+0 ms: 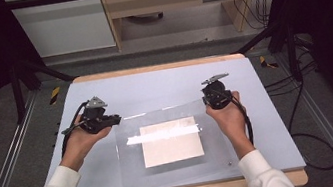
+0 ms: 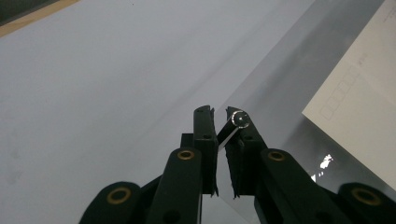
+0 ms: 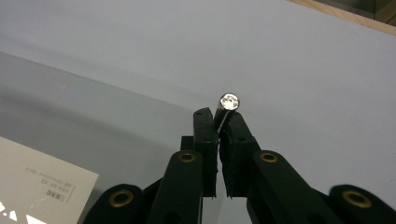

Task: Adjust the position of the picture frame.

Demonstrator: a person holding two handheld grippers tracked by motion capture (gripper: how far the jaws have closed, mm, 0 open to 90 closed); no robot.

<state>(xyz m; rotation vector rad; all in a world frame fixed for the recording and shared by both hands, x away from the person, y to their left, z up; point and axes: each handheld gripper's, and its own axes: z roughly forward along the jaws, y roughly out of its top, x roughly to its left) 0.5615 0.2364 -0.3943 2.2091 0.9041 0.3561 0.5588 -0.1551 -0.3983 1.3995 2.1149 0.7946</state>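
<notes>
**Inspector:** Sleeves first, nearest us. White sleeves come in from the table's near edge, forearms angled inward. Each hand holds a gripper at a far corner of the clear acrylic sheet (image 1: 176,170).

**Assistant:** And the sheet's position relative to the jaws?

**Inspector:** Left gripper (image 1: 108,121): in the left gripper view the sheet's thin edge runs between the two black jaws, which are closed onto it, with a round metal stud (image 2: 240,118) at that corner just beside the right jaw tip. Right gripper (image 1: 213,97): in the right gripper view the jaws are likewise clamped on the sheet's corner, a second metal stud (image 3: 229,101) standing just past their tips.

**Assistant:** Hand pose?

**Inspector:** Left hand (image 1: 81,140) cups its gripper from below, jaws pointing right toward the sheet's far-left corner. Right hand (image 1: 229,116) grips from behind, jaws pointing away from the person at the far-right corner. A cable trails from each gripper.

**Assistant:** Where does the sheet lie?

**Inspector:** On the pale blue table top (image 1: 152,83), near half, over a pale card (image 1: 171,143) seen through it. A bright reflection crosses the card.

**Assistant:** Any writing?

**Inspector:** Small printed lines and a row of little boxes on the card, too small to read.
</notes>
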